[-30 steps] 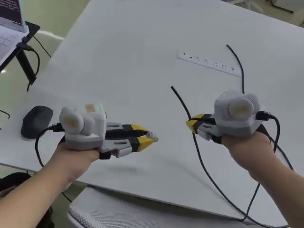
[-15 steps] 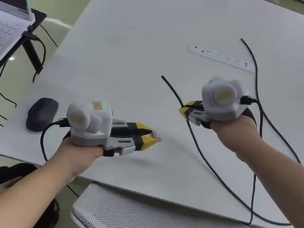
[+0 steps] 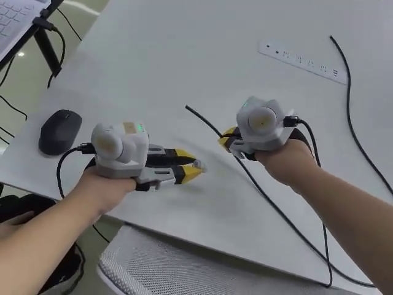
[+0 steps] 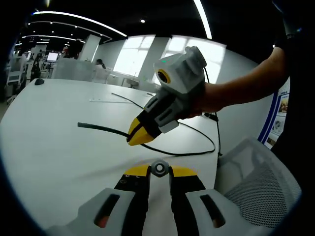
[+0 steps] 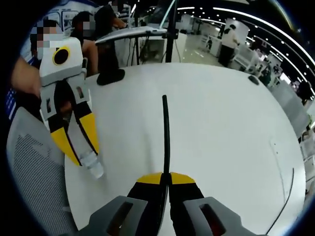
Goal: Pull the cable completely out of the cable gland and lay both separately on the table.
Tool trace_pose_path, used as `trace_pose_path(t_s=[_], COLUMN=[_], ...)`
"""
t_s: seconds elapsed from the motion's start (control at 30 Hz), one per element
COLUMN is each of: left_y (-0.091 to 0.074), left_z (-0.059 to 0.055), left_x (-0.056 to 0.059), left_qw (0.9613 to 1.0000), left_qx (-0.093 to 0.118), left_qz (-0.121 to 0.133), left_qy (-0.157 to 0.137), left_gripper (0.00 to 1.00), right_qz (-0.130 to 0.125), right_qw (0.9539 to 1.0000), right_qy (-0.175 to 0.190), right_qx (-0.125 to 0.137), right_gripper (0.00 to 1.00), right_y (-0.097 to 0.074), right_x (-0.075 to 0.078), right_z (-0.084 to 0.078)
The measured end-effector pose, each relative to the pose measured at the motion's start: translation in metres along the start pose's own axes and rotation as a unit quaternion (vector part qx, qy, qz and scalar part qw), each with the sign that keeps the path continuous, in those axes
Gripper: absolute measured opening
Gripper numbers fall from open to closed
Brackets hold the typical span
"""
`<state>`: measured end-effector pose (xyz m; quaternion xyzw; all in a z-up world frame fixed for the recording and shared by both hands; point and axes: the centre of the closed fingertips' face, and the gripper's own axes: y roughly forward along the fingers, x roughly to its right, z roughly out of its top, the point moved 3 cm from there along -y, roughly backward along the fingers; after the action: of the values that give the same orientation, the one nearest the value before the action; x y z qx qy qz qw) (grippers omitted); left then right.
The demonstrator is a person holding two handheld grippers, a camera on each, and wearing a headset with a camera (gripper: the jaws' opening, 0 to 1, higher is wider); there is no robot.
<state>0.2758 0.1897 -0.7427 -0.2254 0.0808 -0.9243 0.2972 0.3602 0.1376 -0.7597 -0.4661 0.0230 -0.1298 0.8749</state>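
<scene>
Right claw (image 5: 166, 178), clamping cable (image 5: 166, 129), neared left claw (image 3: 191, 166) holding apparent gland (image 4: 159, 168).

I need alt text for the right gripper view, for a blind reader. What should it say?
The right gripper, its yellow-tipped jaws shut, clamps a thin black cable that runs forward over the white table. At the left, the left gripper holds a small pale grey cable gland, apart from the cable.

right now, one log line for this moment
left tool: shut on cable gland | right tool: shut on cable | cable out of gland | neither released yet
</scene>
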Motion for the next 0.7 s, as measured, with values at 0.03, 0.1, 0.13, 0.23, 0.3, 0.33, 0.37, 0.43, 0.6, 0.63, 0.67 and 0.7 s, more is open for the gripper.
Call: trace_pose_path(t_s=[0.03,0.1,0.13,0.23,0.3,0.33,0.37,0.43,0.6,0.63,0.67,0.7], left_y=[0.000,0.001,0.002,0.003,0.003,0.004,0.004,0.005,0.005,0.005,0.005,0.005], left_z=[-0.002,-0.008,-0.011,-0.016,-0.019,-0.020,-0.022,-0.025,-0.030,-0.031,-0.031,-0.032], left_x=[-0.002,-0.006,-0.006,-0.010,-0.011,-0.011,-0.013,-0.015,-0.018,-0.019,-0.019,-0.020], left_qw=[1.0000,0.9998,0.9998,0.9998,0.9998,0.9998,0.9998,0.9997,0.9996,0.9995,0.9995,0.9994], left_qx=[0.000,-0.009,-0.013,-0.013,-0.013,-0.013,-0.014,-0.016,-0.018,-0.019,-0.020,-0.021], left_qz=[0.002,0.007,0.006,0.008,0.009,0.010,0.012,0.016,0.023,0.023,0.025,0.026], left_qy=[0.000,0.017,0.014,0.013,0.009,0.009,0.007,0.004,-0.004,-0.004,-0.004,-0.004], left_gripper=[0.15,0.15,0.15,0.15,0.15,0.15,0.15,0.15,0.15,0.15,0.15,0.15], right_qz=[0.005,0.012,0.017,0.027,0.032,0.034,0.035,0.039,0.046,0.046,0.046,0.046], right_qw=[1.0000,0.9998,0.9997,0.9993,0.9989,0.9986,0.9984,0.9980,0.9973,0.9973,0.9973,0.9972], right_qy=[-0.002,-0.014,-0.017,-0.023,-0.031,-0.036,-0.040,-0.043,-0.048,-0.048,-0.048,-0.048], right_qx=[-0.001,-0.007,-0.010,-0.011,-0.016,-0.018,-0.021,-0.023,-0.030,-0.031,-0.032,-0.032], right_gripper=[0.00,0.00,0.00,0.00,0.00,0.00,0.00,0.00,0.00,0.00,0.00,0.00], right_y=[0.002,0.008,0.011,0.015,0.018,0.019,0.024,0.027,0.032,0.032,0.032,0.032], right_x=[-0.001,-0.005,-0.008,-0.013,-0.017,-0.018,-0.018,-0.020,-0.024,-0.025,-0.026,-0.026], right_z=[0.000,-0.001,-0.001,0.000,-0.001,-0.001,-0.003,-0.004,-0.006,-0.006,-0.006,-0.006])
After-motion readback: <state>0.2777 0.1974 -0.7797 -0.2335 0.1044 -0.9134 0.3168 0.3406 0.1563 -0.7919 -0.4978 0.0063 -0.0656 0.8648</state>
